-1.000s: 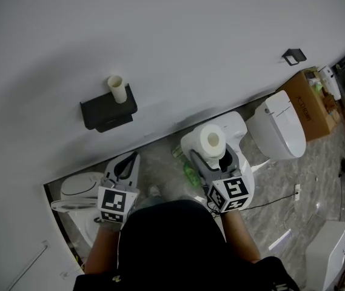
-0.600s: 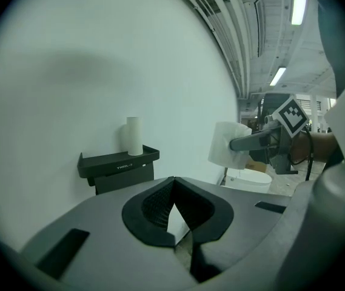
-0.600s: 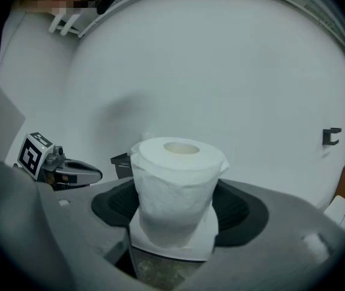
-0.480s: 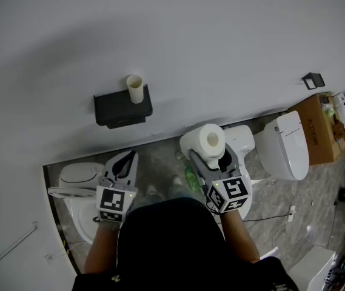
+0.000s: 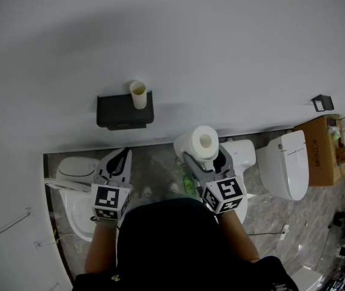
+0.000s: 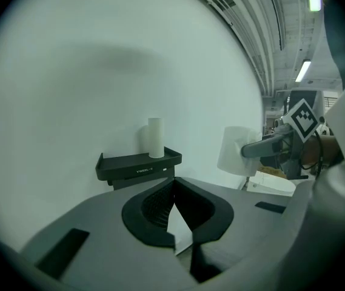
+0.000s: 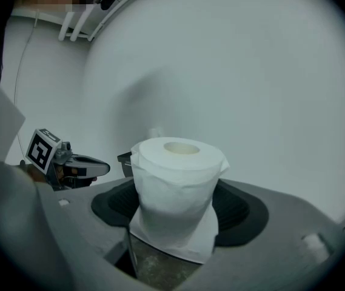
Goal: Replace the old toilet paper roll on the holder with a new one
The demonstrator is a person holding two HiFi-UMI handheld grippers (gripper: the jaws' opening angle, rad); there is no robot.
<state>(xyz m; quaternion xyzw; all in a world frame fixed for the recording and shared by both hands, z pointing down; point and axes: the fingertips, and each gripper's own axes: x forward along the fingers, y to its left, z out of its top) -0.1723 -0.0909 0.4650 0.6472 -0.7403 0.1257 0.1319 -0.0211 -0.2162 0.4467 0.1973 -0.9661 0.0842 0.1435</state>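
Far left in the head view, a white toilet (image 5: 75, 187) sits on the floor, and my left tool (image 5: 122, 155) hangs just above it. Its own camera tells me what the head view can't: the jaws are clenched tip to tip with nothing between them.

Next across, the black holder (image 5: 120, 111) is fixed to the wall (image 5: 221, 47), and the old roll (image 5: 138, 94), a bare cardboard core, stands upright on top near its right end. The left gripper view looks at that shelf side-on, with the core rising clear above its rim. Both tools are well apart from it.

Moving right, the new roll (image 5: 199, 143) stands upright in my right tool (image 5: 207, 160). From overhead I see only its top and hollow centre. The right gripper view shows the jaws spread wide and grasping the roll by its sides, a loose sheet hanging down the front. That view also catches the left tool at its left edge, while the roll covers nearly all of the holder.

Further right in the head view are two more white toilets (image 5: 293, 165), then a cardboard box (image 5: 327, 147) by the wall.
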